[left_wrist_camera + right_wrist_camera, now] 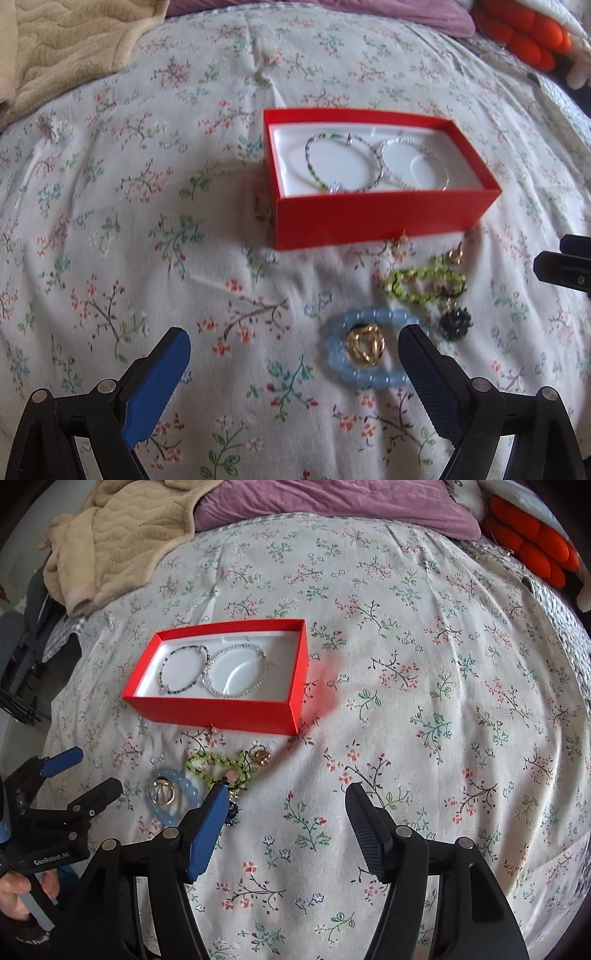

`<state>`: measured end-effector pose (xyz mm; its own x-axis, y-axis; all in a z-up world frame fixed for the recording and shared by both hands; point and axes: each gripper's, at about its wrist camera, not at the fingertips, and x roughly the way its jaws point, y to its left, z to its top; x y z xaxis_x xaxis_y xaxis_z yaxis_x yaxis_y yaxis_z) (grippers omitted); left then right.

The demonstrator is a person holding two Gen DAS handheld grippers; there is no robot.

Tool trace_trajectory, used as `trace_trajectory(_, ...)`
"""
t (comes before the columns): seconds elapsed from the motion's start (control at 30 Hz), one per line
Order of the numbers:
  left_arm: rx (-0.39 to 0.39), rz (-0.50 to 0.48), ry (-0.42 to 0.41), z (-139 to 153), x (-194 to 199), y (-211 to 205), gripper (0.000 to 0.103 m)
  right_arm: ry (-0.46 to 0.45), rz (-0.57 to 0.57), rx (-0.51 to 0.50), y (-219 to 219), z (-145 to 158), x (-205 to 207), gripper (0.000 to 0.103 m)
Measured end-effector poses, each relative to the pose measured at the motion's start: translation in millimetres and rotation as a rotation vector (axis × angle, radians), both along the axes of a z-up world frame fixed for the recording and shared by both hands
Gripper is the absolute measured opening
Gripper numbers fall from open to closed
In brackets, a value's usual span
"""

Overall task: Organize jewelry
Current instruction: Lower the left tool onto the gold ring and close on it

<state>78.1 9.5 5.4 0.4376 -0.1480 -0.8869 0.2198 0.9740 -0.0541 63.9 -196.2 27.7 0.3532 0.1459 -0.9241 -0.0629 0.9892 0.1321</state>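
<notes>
A red box (373,218) (221,712) with a white insert lies on the floral bedspread. It holds a dark beaded bracelet (332,162) (183,672) and a clear beaded bracelet (413,162) (236,672). In front of it lie a green bead bracelet (424,284) (218,766), a light blue bead bracelet (365,350) (173,794) around a gold earring (365,345) (162,792), another gold earring (455,256) (260,757) and a black piece (456,323). My left gripper (295,343) (86,771) is open beside the blue bracelet. My right gripper (286,805) is open and empty.
A beige blanket (122,539) and a purple pillow (332,506) lie at the head of the bed. An orange plush (532,542) lies at the back right. The bed's left edge (59,686) drops off near the box.
</notes>
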Motion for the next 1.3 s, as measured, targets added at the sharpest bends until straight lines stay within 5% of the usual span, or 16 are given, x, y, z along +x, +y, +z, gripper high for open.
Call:
trace_trajectory(0.5,0.040,-0.096,0.002,-30.9,-25.8,0.5,0.092,0.078,0.079,-0.082,8.0,-33.3,-16.3,0.069)
trace_trajectory(0.8,-0.089,-0.201,-0.024,-25.3,-27.9,-25.5,0.045,0.098,0.090,-0.094,13.7,-42.3,-16.5,0.069)
trace_trajectory(1.3,-0.036,-0.145,-0.001,-47.4,-11.8,-40.5,0.020,0.112,0.112,-0.115,21.3,-50.0,-12.4,0.069)
